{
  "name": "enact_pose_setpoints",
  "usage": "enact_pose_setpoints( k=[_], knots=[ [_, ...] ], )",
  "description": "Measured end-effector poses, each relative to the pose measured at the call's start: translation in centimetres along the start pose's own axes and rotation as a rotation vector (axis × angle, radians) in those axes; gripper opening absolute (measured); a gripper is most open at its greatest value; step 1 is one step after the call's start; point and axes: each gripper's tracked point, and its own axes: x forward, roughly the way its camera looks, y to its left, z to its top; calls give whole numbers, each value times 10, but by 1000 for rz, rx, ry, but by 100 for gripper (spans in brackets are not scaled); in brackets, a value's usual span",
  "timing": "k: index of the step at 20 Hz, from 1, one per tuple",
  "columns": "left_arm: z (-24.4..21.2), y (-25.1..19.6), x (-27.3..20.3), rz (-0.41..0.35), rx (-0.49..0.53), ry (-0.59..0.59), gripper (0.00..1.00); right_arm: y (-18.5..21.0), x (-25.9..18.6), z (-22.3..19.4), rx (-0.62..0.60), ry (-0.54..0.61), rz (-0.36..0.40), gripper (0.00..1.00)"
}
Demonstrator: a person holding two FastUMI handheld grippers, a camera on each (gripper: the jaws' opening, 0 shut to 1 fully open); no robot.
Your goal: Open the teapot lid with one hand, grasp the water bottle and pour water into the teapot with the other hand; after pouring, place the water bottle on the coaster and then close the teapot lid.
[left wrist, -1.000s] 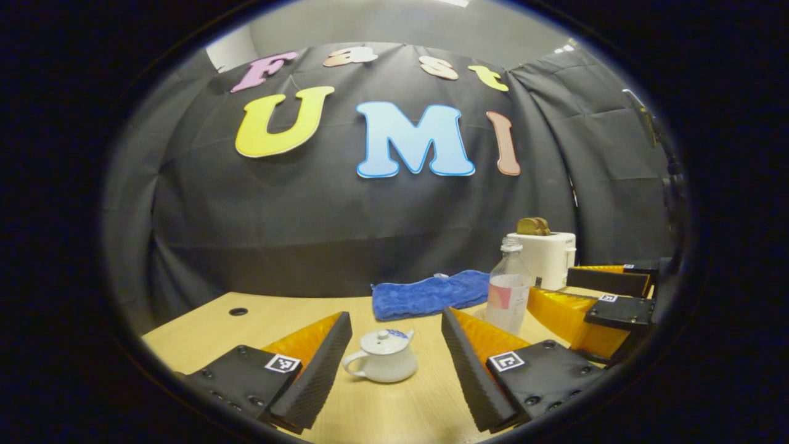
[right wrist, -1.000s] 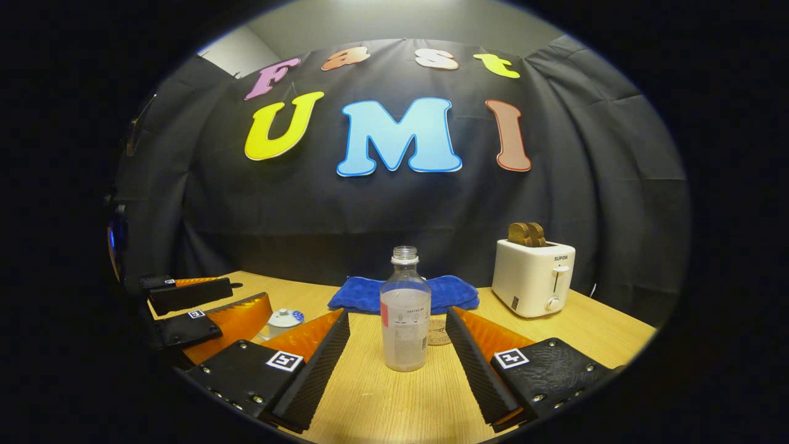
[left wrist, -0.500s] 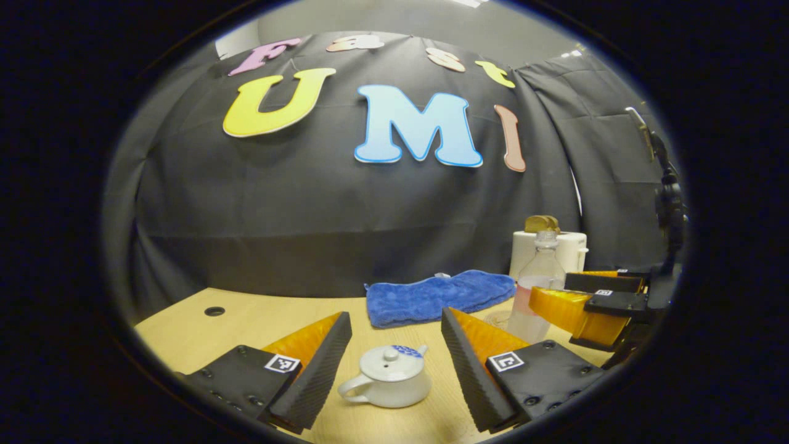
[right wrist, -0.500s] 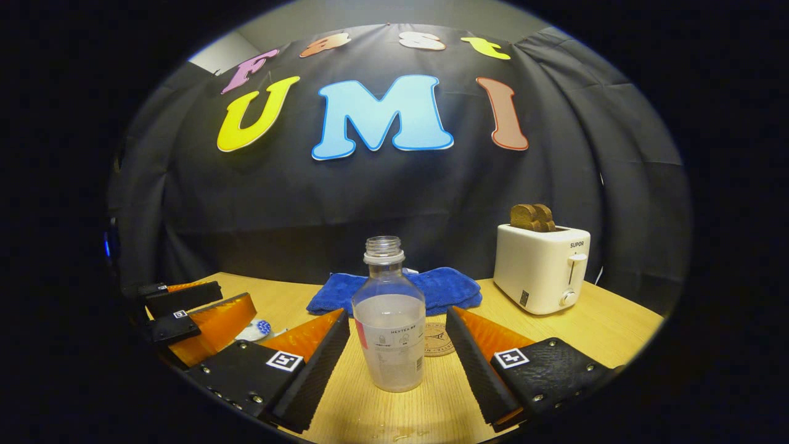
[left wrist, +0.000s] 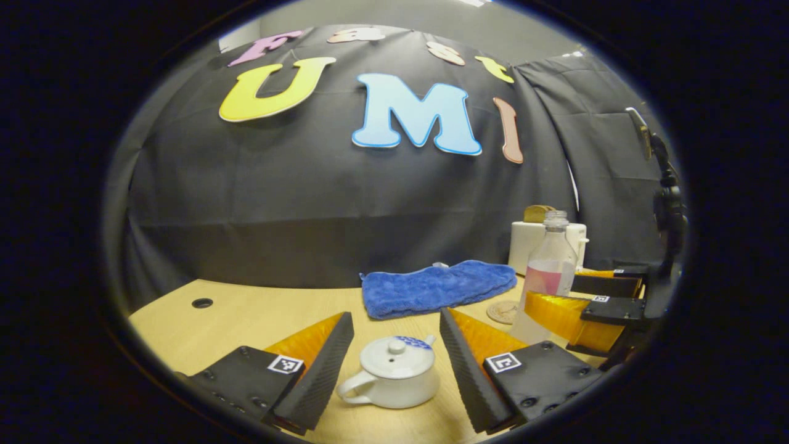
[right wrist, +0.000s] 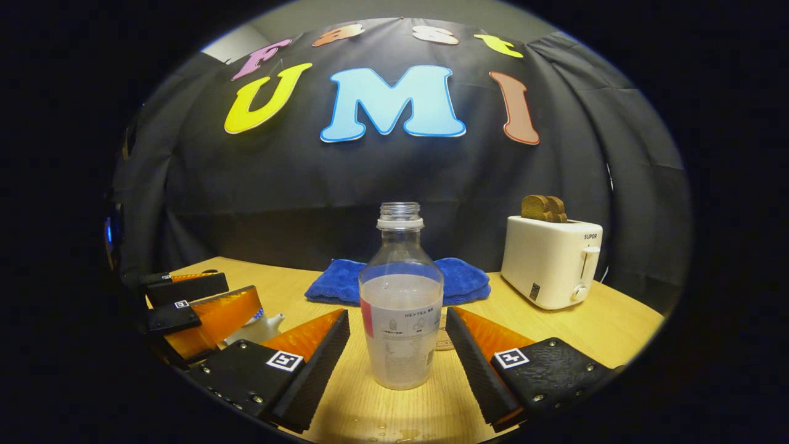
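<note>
Teapot (left wrist: 394, 373) and water bottle (right wrist: 400, 308) on the worktop (right wrist: 592, 327), each between an open claw.
Lid knob (left wrist: 396, 346) is small, smooth, likely slippery; the bottle, half full and uncapped, seems light: take its body. Farther, bottle partly hides the coaster (right wrist: 441, 333).

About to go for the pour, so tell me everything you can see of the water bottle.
The water bottle is clear plastic with a threaded neck, no cap on it, and a pale label with a red patch. It stands upright on the wooden table, roughly half full of cloudy liquid. The right gripper is open, one finger on each side of the bottle, neither touching it. The round coaster lies just behind it.
</note>
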Motion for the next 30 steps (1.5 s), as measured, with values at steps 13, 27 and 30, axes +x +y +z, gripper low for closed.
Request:
enact_pose_setpoints(
  k=[13,27,30],
  knots=[
    [-5,-2,8,25,50,34,39,1,2,-11,-9,29,-2,97],
    [-8,5,8,64,55,73,22,1,2,-12,-5,34,-2,97],
    [-10,5,8,63,42,77,22,2,2,-12,-4,34,-1,97]
  ],
)
